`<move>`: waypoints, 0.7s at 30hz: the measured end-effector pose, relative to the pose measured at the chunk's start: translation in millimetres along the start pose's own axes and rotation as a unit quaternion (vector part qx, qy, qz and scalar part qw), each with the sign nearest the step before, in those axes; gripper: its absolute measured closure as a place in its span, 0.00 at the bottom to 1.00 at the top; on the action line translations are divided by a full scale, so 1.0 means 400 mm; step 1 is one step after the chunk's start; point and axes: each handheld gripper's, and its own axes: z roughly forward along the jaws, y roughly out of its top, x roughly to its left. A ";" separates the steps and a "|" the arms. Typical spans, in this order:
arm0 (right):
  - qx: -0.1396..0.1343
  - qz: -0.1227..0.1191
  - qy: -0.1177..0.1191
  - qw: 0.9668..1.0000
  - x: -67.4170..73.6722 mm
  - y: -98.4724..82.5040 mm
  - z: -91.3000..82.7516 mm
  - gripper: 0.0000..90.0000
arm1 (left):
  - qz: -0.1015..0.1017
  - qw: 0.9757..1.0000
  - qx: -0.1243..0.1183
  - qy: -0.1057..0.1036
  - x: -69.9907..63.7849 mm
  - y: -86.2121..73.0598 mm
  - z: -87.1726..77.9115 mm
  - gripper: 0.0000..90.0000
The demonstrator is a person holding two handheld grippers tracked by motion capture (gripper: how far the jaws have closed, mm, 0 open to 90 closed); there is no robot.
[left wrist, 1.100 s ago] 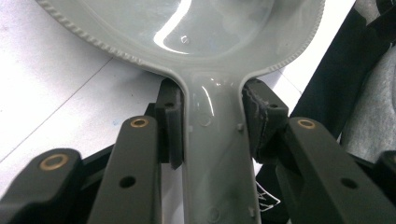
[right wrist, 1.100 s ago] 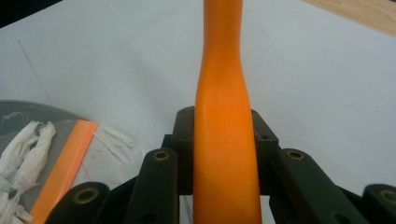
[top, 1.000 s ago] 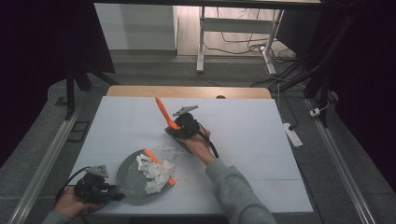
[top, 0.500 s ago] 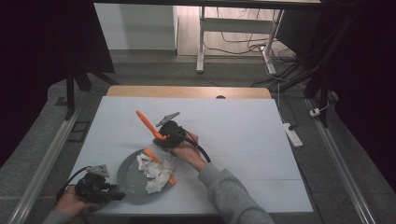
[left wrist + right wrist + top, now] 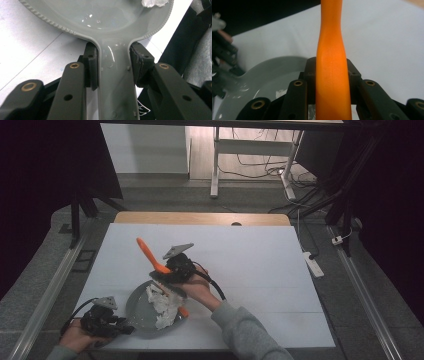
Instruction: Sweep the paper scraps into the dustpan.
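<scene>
A grey pan [image 5: 136, 309] with a short handle lies at the table's near left and holds crumpled white paper [image 5: 162, 302] and a small orange piece [image 5: 184, 311]. My left gripper [image 5: 117, 330] is shut on the pan's handle [image 5: 115, 82], one pad [image 5: 92, 67] pressed against each side. My right gripper [image 5: 172, 270] hangs over the pan's far rim, shut on an orange utensil [image 5: 147, 252] that sticks up and to the left. In the right gripper view the orange handle [image 5: 332, 50] runs straight up between the jaws, with the pan [image 5: 269, 75] below left.
The white table top [image 5: 260, 270] stretches open to the right and back, ending in a wooden far edge [image 5: 200, 218]. A power strip [image 5: 311, 262] lies on the floor to the right, and a white desk frame [image 5: 215, 165] stands behind.
My right gripper has carried the orange utensil left and nearer, from mid-table to over the pan's far rim. The left gripper and pan have stayed put.
</scene>
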 end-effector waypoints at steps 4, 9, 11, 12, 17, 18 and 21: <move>-0.015 0.014 -0.027 0.999 -0.044 0.005 -0.026 0.78 | 0.000 1.000 0.000 0.000 0.000 0.000 0.000 0.69; -0.006 0.022 -0.055 0.998 -0.092 -0.001 -0.020 0.78 | -0.003 1.000 -0.001 -0.001 0.000 0.001 0.001 0.69; 0.003 0.024 -0.067 0.997 -0.108 -0.003 -0.012 0.78 | -0.004 1.000 -0.002 -0.002 -0.001 0.000 0.001 0.69; 0.005 0.026 -0.071 0.997 -0.116 -0.004 -0.008 0.78 | -0.003 1.000 -0.001 -0.001 0.000 0.000 0.001 0.69; 0.019 0.032 -0.090 0.995 -0.148 -0.013 0.002 0.78 | -0.003 1.000 -0.003 -0.004 0.001 0.000 0.001 0.69; 0.024 0.034 -0.093 0.995 -0.153 -0.015 0.002 0.78 | -0.002 1.000 -0.002 -0.004 0.002 0.000 0.001 0.69; 0.040 0.046 -0.096 0.993 -0.163 -0.023 0.011 0.78 | -0.001 1.000 -0.003 -0.003 0.001 0.000 0.001 0.69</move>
